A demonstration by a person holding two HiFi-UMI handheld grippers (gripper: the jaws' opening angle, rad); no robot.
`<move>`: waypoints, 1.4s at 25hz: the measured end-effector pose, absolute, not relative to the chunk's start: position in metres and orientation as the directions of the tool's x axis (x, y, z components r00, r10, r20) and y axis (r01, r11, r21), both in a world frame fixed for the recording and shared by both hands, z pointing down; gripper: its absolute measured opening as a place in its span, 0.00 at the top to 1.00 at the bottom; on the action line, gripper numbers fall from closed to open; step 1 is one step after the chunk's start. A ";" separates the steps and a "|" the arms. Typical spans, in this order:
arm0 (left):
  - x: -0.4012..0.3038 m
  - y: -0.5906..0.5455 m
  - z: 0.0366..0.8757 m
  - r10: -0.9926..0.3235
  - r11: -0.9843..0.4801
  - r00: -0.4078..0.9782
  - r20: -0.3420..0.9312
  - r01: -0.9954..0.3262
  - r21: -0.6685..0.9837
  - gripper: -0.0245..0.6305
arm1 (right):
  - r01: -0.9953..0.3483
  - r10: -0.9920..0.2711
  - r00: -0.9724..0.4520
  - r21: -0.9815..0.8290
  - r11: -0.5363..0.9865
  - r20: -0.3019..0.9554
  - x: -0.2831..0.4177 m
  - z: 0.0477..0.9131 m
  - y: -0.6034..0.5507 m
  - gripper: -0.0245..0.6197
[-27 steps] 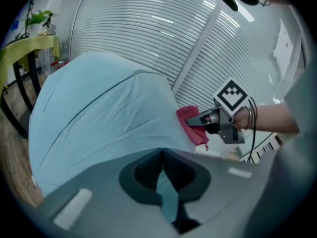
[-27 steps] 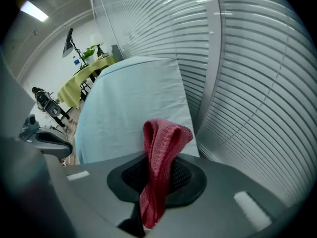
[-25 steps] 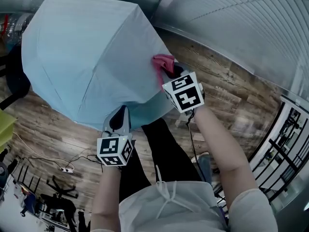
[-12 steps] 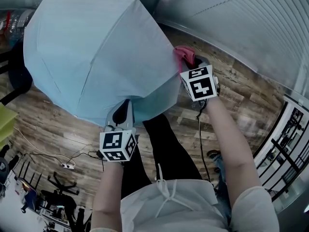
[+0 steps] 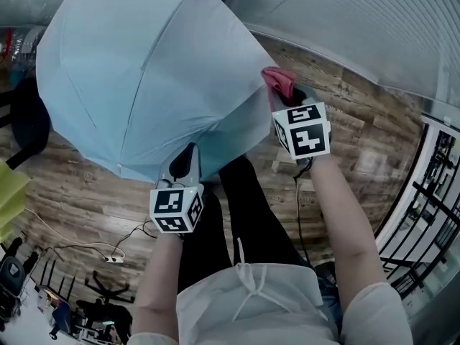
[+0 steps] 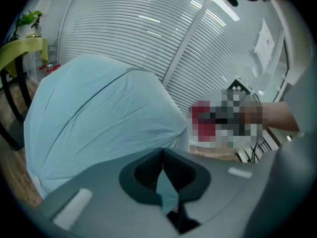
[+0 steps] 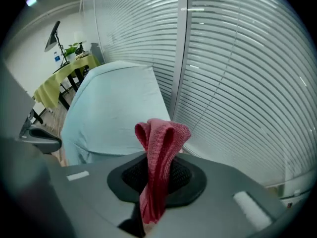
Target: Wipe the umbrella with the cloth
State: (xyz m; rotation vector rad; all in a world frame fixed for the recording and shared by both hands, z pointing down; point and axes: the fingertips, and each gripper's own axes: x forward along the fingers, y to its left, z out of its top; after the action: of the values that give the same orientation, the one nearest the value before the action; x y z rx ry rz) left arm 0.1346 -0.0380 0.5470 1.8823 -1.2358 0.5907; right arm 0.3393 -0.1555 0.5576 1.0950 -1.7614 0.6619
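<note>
Your left arm reaches forward, left tongs [image 5: 185, 162] clamped on the hem of the umbrella [image 5: 144, 70] just ahead. Your right arm stretches further out, its right tongs [image 5: 286, 95] pinching the cloth [image 5: 279, 80] — since a second ago it has slid outward to the canopy's edge.

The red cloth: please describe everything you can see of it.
The cloth is pinkish red and coarsely woven. It is folded into a bunch and pinched between the shut jaws of the right gripper; a rounded fold sticks out past them, and loose ends trail behind. It sits by the rim of the light blue umbrella.
</note>
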 end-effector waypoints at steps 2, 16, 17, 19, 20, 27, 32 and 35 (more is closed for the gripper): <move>0.118 -0.021 0.541 -0.538 -0.238 0.422 0.730 -0.907 0.348 0.95 | -0.903 -0.395 -0.197 -0.008 0.431 0.897 0.317 0.549 -0.126 0.87; -0.055 0.107 0.546 -0.570 -0.202 0.391 0.723 -0.919 0.338 0.95 | -0.854 -0.268 -0.358 -0.199 0.480 0.894 0.076 0.591 0.049 0.87; -0.069 0.116 0.550 -0.572 -0.185 0.382 0.726 -0.922 0.339 0.95 | -0.845 -0.256 -0.370 -0.210 0.491 0.893 0.056 0.595 0.055 0.87; -0.100 0.134 0.556 -0.573 -0.152 0.361 0.735 -0.929 0.338 0.95 | -0.824 -0.237 -0.393 -0.225 0.519 0.889 0.015 0.601 0.065 0.87; -0.115 0.143 0.559 -0.573 -0.135 0.351 0.740 -0.932 0.336 0.95 | -0.812 -0.230 -0.403 -0.231 0.536 0.886 -0.005 0.603 0.069 0.87; -0.189 0.168 0.572 -0.601 -0.013 0.267 0.754 -0.946 0.325 0.95 | -0.746 -0.190 -0.459 -0.260 0.613 0.868 -0.097 0.632 0.075 0.87; -0.200 0.184 0.583 -0.593 0.019 0.252 0.765 -0.945 0.326 0.95 | -0.752 -0.155 -0.451 -0.280 0.596 0.879 -0.118 0.649 0.077 0.87; -0.206 0.186 0.585 -0.599 0.049 0.236 0.765 -0.943 0.329 0.95 | -0.750 -0.163 -0.452 -0.274 0.602 0.877 -0.120 0.655 0.074 0.87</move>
State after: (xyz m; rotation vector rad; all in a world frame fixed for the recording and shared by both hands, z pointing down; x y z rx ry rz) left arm -0.2060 0.1859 0.5849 1.6471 -1.4599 0.5019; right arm -0.1196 0.0743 0.6548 0.7260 -1.9473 0.8403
